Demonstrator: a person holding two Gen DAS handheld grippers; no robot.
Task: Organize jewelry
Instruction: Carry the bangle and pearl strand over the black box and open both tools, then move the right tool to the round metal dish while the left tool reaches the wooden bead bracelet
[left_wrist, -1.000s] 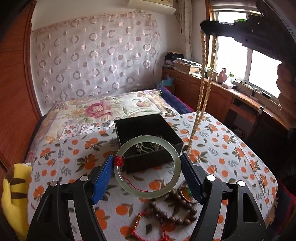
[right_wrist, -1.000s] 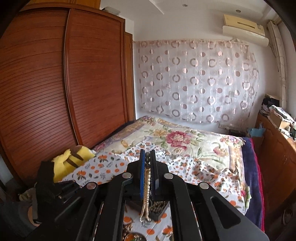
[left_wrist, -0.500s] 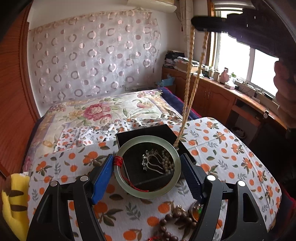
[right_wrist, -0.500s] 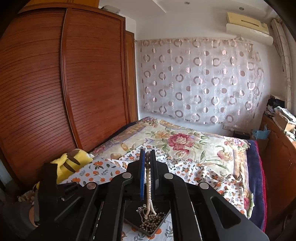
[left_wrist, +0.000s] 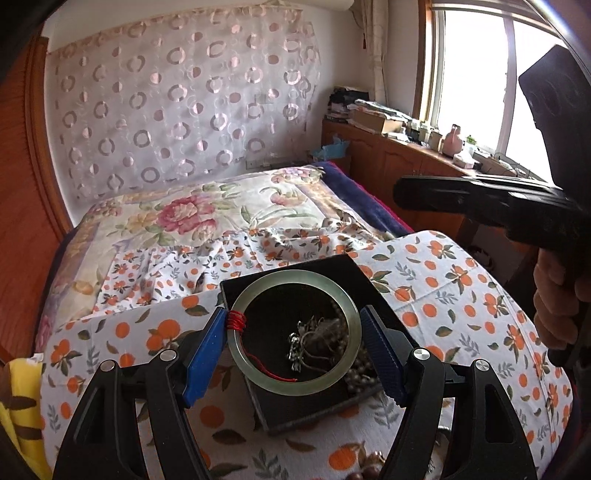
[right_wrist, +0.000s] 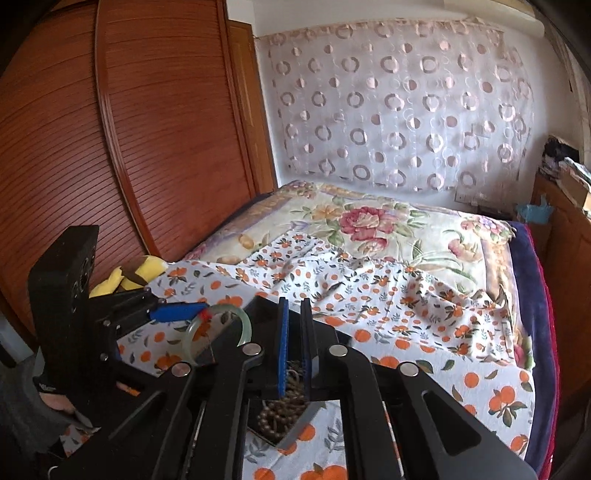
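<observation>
Your left gripper (left_wrist: 293, 343), tilted down over the black box (left_wrist: 325, 400), pinches the jade bangle (left_wrist: 294, 334), while your right gripper (right_wrist: 294, 345) has parted slightly above the beads (right_wrist: 282, 413).

Brown beads (left_wrist: 373, 463) cut off at bottom edge

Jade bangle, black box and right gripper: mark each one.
jade bangle (left_wrist: 334, 380), left wrist view, lower rim.
black box (left_wrist: 295, 408), left wrist view, front wall.
right gripper (right_wrist: 294, 350), right wrist view, gap between its fingertips.
</observation>
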